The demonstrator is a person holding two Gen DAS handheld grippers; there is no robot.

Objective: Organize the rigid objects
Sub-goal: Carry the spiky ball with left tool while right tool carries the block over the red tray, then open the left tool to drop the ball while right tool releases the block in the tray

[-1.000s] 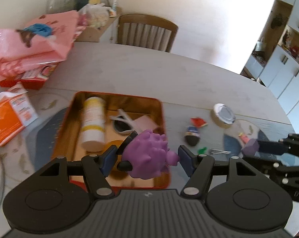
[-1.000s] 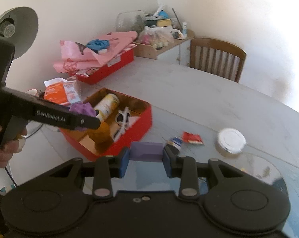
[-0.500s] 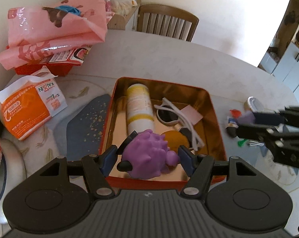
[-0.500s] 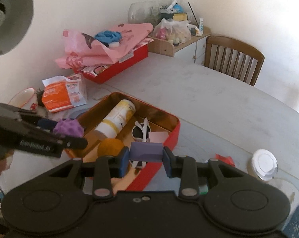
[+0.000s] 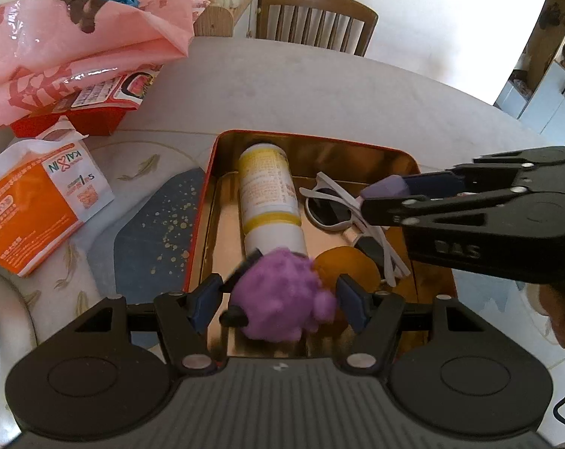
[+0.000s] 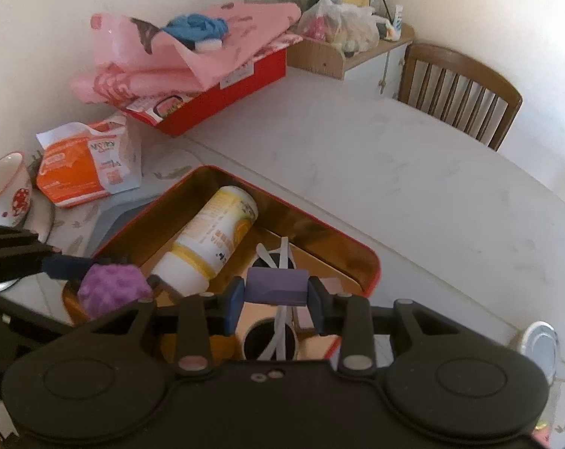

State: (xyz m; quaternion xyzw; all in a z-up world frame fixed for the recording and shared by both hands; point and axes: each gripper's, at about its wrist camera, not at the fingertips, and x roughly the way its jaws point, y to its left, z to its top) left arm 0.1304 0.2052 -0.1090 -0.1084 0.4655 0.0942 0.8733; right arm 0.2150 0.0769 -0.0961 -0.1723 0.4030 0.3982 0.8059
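Pale marble-look desk (image 6: 394,172) carries the whole scene, with a wooden chair (image 6: 458,93) at its two o'clock edge in the right wrist view. At ten o'clock sit a red box draped in pink plastic bags (image 5: 80,52) and an orange-and-white packet (image 5: 39,205). In the middle lies the red tin tray (image 5: 203,224) with a gold inside, holding a white-and-yellow bottle (image 5: 269,202) on its side, white sunglasses (image 5: 331,209) at three o'clock of it, and an orange round thing (image 5: 351,262) near the tray's six o'clock wall. The left gripper (image 5: 280,295) hangs over the tray's near end; its fingers are closing, with a blurred purple spiky toy (image 5: 278,299) between them, the pads not clearly pressing. The right gripper (image 6: 276,292) hangs over the sunglasses, its fingers narrow and clamped on a small purple block (image 6: 276,286). A white round lid (image 6: 540,344) lies at four o'clock.
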